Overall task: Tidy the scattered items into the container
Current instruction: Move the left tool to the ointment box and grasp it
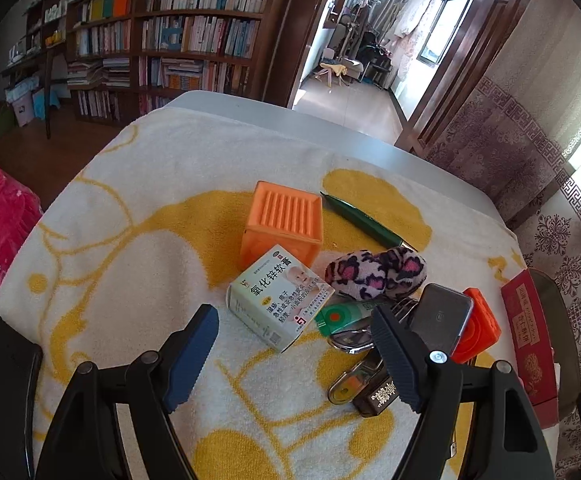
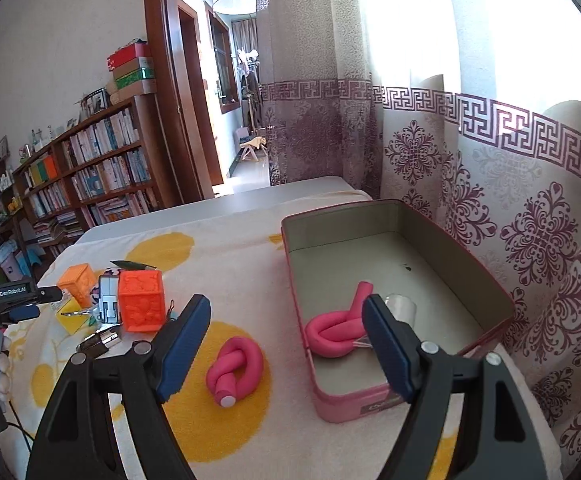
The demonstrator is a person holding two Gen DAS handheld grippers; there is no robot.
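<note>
My left fingers [image 1: 294,346] stood spread and empty above the towel-covered surface [image 1: 130,216], with the white medicine box [image 1: 278,300] lying just ahead between them. Beside it lay the orange cube [image 1: 282,224], a green pen [image 1: 366,220], a spotted plush piece [image 1: 378,274] and keys [image 1: 350,380]. My right fingers [image 2: 286,346] were likewise spread, gripping nothing. One knotted pink cord [image 2: 236,368] lay on the towel just outside the pink tin [image 2: 354,404]; another [image 2: 336,330] lay inside it.
</note>
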